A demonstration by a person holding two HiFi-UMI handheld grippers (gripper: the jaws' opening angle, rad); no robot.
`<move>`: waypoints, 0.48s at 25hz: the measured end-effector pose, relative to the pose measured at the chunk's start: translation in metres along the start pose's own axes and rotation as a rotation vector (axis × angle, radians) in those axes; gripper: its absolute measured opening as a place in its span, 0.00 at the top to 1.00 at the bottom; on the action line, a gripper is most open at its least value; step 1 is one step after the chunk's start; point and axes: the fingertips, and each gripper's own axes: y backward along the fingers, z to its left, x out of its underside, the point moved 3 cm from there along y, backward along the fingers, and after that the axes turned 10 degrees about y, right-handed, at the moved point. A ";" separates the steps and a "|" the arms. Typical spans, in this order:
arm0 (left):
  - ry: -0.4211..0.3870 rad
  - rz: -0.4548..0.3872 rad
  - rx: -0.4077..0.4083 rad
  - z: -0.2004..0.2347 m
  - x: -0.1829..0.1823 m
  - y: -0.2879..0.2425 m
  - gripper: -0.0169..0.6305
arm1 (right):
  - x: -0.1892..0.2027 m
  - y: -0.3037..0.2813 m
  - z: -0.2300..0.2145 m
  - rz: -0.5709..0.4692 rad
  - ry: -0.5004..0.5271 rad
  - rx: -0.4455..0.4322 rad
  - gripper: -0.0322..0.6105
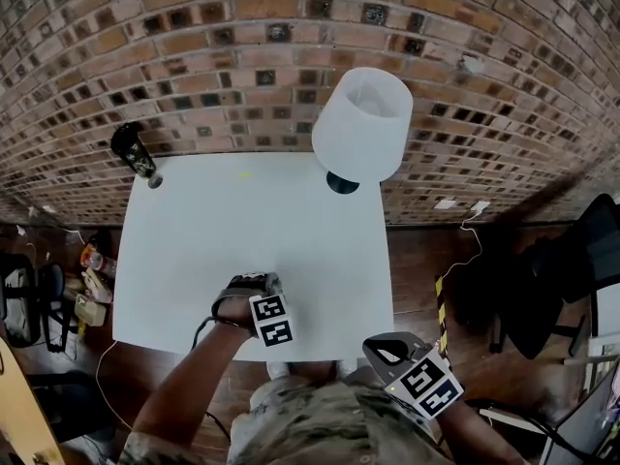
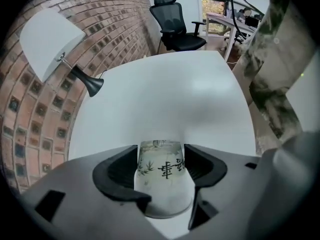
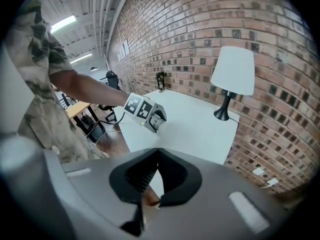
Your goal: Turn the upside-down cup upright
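A small pale cup (image 2: 165, 184), printed with black characters and green leaves, sits between the pads of the left gripper (image 2: 161, 154), which press on both its sides; its narrow end points away from the gripper's camera toward the white table (image 1: 242, 231), its wider end nearer the gripper body; whether it rests on the tabletop cannot be told. In the head view the left gripper points steeply down over the table's near edge, close to the middle. The right gripper (image 3: 158, 151) hangs off the table past its near right corner, jaws together and holding nothing. A white-shaded lamp (image 1: 361, 124) stands at the far right corner, a dark cylindrical object (image 1: 134, 153) at the far left; a brick wall (image 1: 242, 27) rises behind.
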 end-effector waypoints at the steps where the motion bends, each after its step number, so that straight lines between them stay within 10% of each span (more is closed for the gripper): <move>1: 0.003 -0.001 0.004 0.000 0.000 0.000 0.51 | 0.002 0.000 0.000 0.000 -0.002 0.000 0.95; 7: 0.123 -0.106 -0.013 0.009 -0.004 0.006 0.53 | 0.006 0.001 0.000 0.001 -0.003 0.002 0.95; 12: 0.412 -0.359 0.025 0.017 -0.018 0.025 0.53 | 0.007 0.001 0.002 0.010 0.000 -0.009 0.95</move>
